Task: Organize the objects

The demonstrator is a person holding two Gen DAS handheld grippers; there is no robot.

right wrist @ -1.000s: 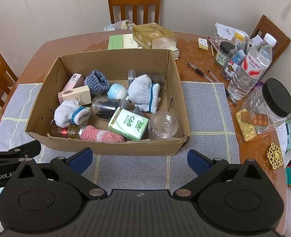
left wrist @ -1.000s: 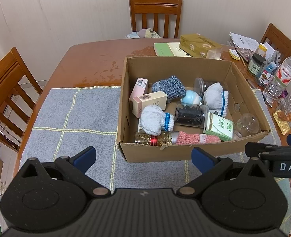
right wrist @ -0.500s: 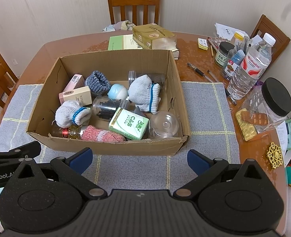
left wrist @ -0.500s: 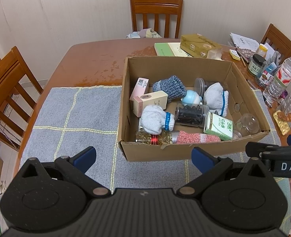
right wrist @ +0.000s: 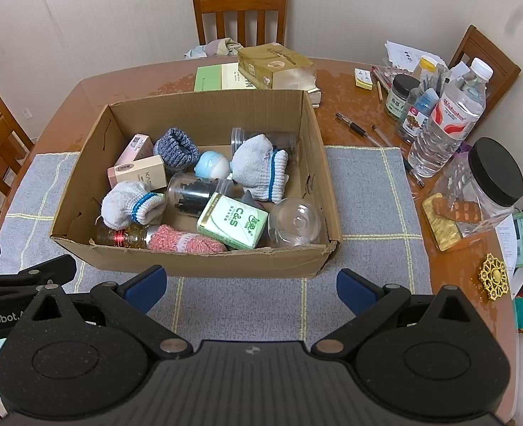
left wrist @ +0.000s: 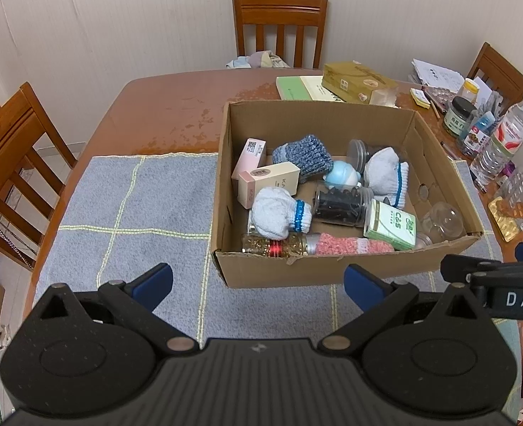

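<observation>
The cardboard box (right wrist: 197,262) sits on the grey mat (left wrist: 133,206) toward the table's (left wrist: 162,106) near edge, nearer its right side, and it holds the jumble to be sorted: a green C&S carton (right wrist: 233,225), a clear glass bowl (right wrist: 295,222) in the near right corner, a pink knitted sock (right wrist: 185,243) and a gold-filled bottle (right wrist: 126,236) along the near wall, white socks, a dark jar (right wrist: 194,195) and two pale boxes toward the left wall. The pile is where trouble would likely start: things overlap, so lifting one could drag or tip a neighbour, and the smooth round bowl and jars look apt to slip or roll from a two-finger pinch, while the soft socks may snag. The box's torn near rim could also catch a descending finger. Both tools hang short of that near wall, above the mat, nothing between their fingers: the left gripper (left wrist: 258,278) spread wide facing the box's near left corner, the right gripper (right wrist: 251,284) equally wide before the middle of the near wall, well apart from the contents.
</observation>
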